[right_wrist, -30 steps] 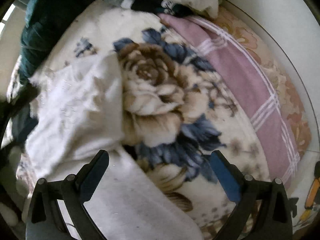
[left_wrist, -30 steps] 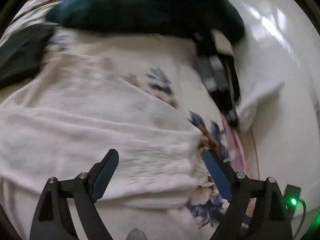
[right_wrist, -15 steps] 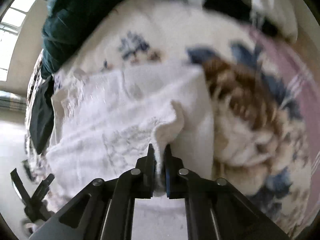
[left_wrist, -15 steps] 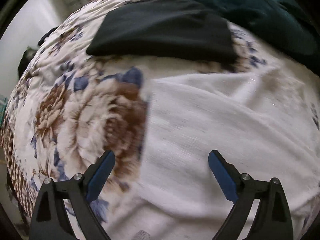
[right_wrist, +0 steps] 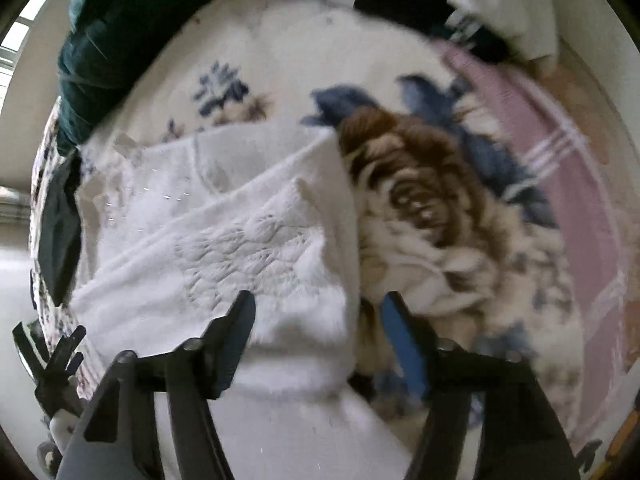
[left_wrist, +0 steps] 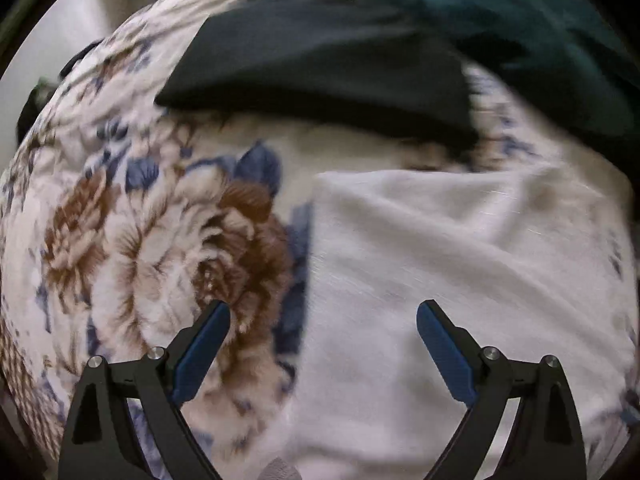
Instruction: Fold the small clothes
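A small white garment [left_wrist: 440, 264] lies on a flowered blanket [left_wrist: 160, 240]. In the left wrist view my left gripper [left_wrist: 322, 328] is open and empty, hovering over the garment's left edge. In the right wrist view the same white garment [right_wrist: 248, 248] lies partly folded, with an embroidered layer on top. My right gripper [right_wrist: 318, 320] is open, its jaws apart on either side of the garment's near right corner, holding nothing. The left gripper [right_wrist: 48, 360] shows small at the far left of that view.
A black folded garment [left_wrist: 320, 72] and a dark teal cloth [left_wrist: 540, 32] lie beyond the white one. A pink checked cloth [right_wrist: 560, 168] lies at the right, with more clothes [right_wrist: 500, 8] piled at the far edge of the blanket [right_wrist: 440, 208].
My right gripper, shut on a fold of the white garment half a second ago, has opened and let it go. The left gripper stayed open and shifted slightly.
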Demonstrator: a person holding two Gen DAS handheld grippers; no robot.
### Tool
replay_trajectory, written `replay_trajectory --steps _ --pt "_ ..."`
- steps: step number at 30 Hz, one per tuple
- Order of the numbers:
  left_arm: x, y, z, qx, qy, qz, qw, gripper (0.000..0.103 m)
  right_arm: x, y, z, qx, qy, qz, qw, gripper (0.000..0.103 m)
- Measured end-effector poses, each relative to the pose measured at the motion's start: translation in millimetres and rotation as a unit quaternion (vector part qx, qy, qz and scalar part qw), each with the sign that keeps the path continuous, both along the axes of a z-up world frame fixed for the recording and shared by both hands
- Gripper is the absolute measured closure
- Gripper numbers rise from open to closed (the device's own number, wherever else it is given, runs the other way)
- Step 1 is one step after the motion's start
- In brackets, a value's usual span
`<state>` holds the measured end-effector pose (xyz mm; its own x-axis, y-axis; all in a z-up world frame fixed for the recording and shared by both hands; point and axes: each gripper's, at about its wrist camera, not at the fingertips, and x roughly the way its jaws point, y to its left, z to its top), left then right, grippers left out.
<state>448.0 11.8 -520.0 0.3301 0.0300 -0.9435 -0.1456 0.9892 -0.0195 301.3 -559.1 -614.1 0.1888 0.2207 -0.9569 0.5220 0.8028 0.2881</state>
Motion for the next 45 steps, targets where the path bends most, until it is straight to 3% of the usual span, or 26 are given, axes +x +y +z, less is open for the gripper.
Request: replay_trajectory --steps 4,8,12,17,21,23,25,26,27,31,37,39,40,45 --pt "-53.8 -51.7 41.2 -0.024 -0.001 -0.067 0.9975 0.008 -27.6 -5.1 33.0 0.005 0.009 0.0 1.0 0.03" --pt "-121.6 -132.8 55.5 -0.048 0.022 -0.133 0.9897 0.008 -59.8 -23.6 51.3 0.022 0.022 0.037 0.999 0.03" --pt "-197.5 -228.3 45.0 -0.059 0.07 -0.182 0.9791 0.008 -91.3 -50.8 52.3 0.019 0.048 0.092 0.994 0.03" --pt "-286.2 -342.5 18.6 -0.068 0.126 -0.242 0.9598 0.008 -118.5 -101.5 56.4 0.006 0.055 0.135 0.989 0.03" --pt "-320.4 -396.0 -21.5 -0.02 0.154 -0.283 0.9463 0.008 -109.3 -132.6 46.5 0.026 0.038 0.138 0.989 0.03" --pt "-327.4 -404.0 -40.1 0.001 0.161 -0.271 0.9491 0.016 -96.8 -137.2 39.2 0.045 0.021 0.14 0.989 0.03" --pt "-327.5 -402.1 -45.0 0.016 0.148 -0.251 0.9565 0.056 -76.2 -134.2 26.9 0.075 0.003 0.145 0.987 0.03" --pt "-326.4 -399.3 -43.4 0.018 0.135 -0.244 0.9602 0.068 -60.3 -129.0 17.7 0.098 -0.01 0.149 0.984 0.03" --pt "-324.3 -395.0 -41.2 0.016 0.123 -0.238 0.9635 0.094 -49.4 -124.6 11.9 0.113 -0.017 0.151 0.982 0.03" --pt "-318.7 -382.4 -28.1 0.006 0.083 -0.224 0.971 0.098 3.2 -101.0 -18.2 0.165 -0.04 0.159 0.973 0.03" --pt "-317.2 -361.7 -8.1 -0.008 0.062 -0.206 0.9766 0.098 69.5 -69.3 -71.7 0.252 -0.027 0.138 0.957 0.032" --pt "-317.0 -355.9 0.9 -0.014 0.059 -0.2 0.9779 0.098 75.1 -61.8 -73.1 0.247 -0.031 0.137 0.959 0.063" --pt "-316.6 -352.0 5.2 -0.018 0.057 -0.199 0.9781 0.098 77.6 -57.5 -71.7 0.242 -0.03 0.142 0.959 0.082" --pt "-326.0 -327.5 31.2 -0.042 0.034 -0.189 0.9804 0.098 78.7 -44.1 -33.0 0.202 -0.045 0.149 0.967 0.085"
